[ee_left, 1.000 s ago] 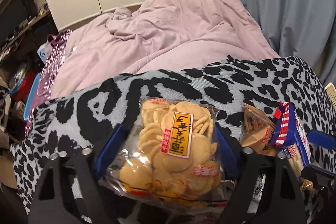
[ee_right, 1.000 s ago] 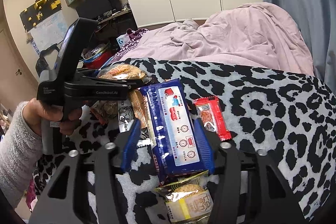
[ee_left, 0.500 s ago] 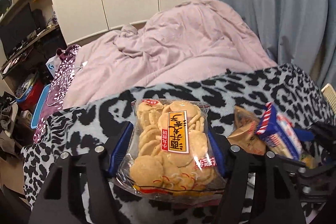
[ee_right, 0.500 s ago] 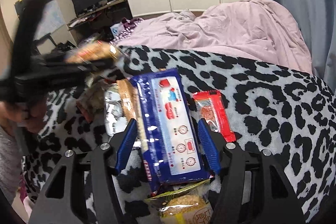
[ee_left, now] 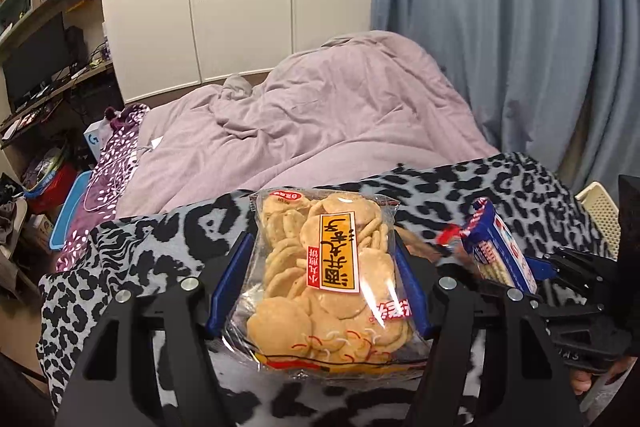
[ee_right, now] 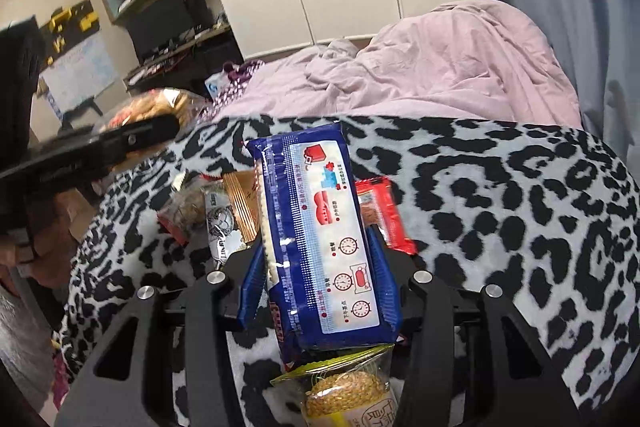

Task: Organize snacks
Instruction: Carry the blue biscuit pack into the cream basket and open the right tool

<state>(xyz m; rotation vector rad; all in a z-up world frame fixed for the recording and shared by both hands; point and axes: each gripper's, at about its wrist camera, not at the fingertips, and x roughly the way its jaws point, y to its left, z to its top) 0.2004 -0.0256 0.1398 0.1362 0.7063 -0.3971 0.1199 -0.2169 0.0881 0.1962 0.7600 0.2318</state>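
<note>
A clear bag of round yellow crackers hangs above the leopard-print blanket, and my left gripper is shut on its sides. In the right wrist view that bag shows raised at the far left in the left gripper. My right gripper has a long blue biscuit pack between its blue pads. Its jaws are closing and press on the pack, which tilts up off the blanket. The left wrist view shows the same pack at the right.
A red packet, a brown striped packet, small wrapped snacks and a yellow-wrapped snack lie around the blue pack. A pink duvet is heaped behind. A white perforated basket shows at the right edge.
The left gripper has risen with the cracker bag, so more of the room shows behind it. The right jaws have narrowed onto the blue pack, and its far end has tipped upward.
</note>
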